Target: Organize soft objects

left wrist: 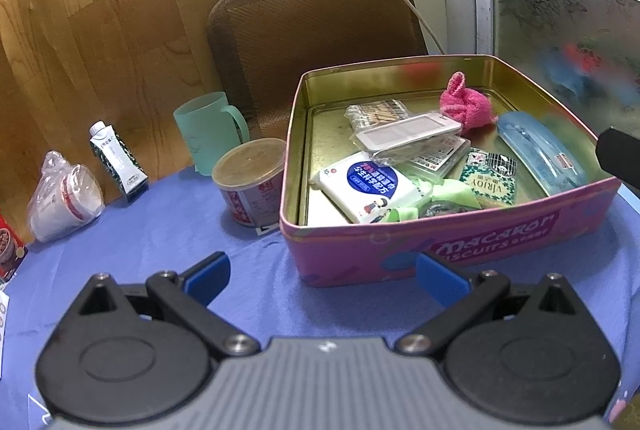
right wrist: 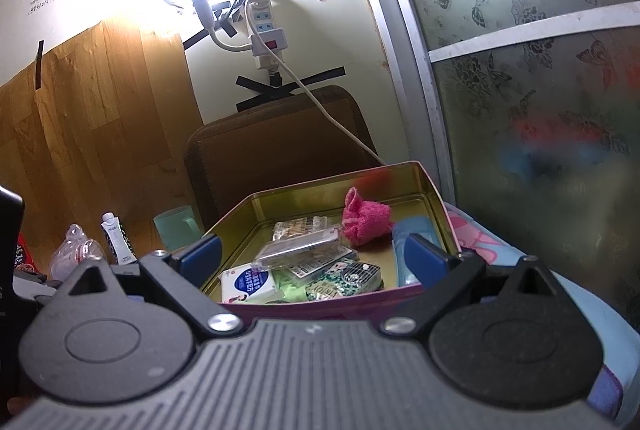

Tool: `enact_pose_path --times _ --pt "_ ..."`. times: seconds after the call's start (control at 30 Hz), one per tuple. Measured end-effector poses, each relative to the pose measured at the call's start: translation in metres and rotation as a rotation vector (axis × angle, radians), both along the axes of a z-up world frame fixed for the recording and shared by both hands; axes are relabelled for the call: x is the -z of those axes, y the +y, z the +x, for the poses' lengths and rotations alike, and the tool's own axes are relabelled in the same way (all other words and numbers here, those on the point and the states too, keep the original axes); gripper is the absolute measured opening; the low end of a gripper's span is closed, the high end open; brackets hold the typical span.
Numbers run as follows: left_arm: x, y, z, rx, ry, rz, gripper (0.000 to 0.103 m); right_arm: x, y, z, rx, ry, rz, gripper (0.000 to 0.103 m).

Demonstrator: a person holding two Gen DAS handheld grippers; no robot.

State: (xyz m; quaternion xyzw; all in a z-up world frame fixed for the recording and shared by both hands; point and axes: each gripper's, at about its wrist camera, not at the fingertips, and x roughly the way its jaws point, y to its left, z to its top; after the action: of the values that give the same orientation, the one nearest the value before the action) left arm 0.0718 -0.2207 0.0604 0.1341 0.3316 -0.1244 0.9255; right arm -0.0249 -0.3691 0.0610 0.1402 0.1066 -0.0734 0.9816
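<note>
A pink macaron tin (left wrist: 460, 250) stands open on the blue cloth. Inside lie a pink knitted cloth (left wrist: 466, 101) at the back, a white tissue pack (left wrist: 368, 189), a crumpled green cloth (left wrist: 440, 195), a green sachet (left wrist: 490, 181), a blue case (left wrist: 540, 153) and clear plastic packets (left wrist: 408, 133). My left gripper (left wrist: 322, 280) is open and empty, just in front of the tin's near wall. My right gripper (right wrist: 312, 256) is open and empty, held above the tin's near edge (right wrist: 320, 300); the pink cloth (right wrist: 366, 222) lies beyond it.
Left of the tin stand a sealed paper cup (left wrist: 250, 181), a green mug (left wrist: 210, 131), a small carton (left wrist: 116, 159) and a bagged cup (left wrist: 64, 197). A brown chair back (left wrist: 316, 45) is behind the table. A frosted glass door (left wrist: 568, 9) is at the right.
</note>
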Motion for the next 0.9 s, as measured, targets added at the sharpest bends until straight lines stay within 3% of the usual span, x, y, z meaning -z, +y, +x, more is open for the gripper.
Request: enact_pose_path --times 0.9 --pt "-0.003 0.01 -0.003 -0.012 0.002 -0.034 0.103 0.0 0.008 0.001 -0.017 0.008 -0.02 0.099"
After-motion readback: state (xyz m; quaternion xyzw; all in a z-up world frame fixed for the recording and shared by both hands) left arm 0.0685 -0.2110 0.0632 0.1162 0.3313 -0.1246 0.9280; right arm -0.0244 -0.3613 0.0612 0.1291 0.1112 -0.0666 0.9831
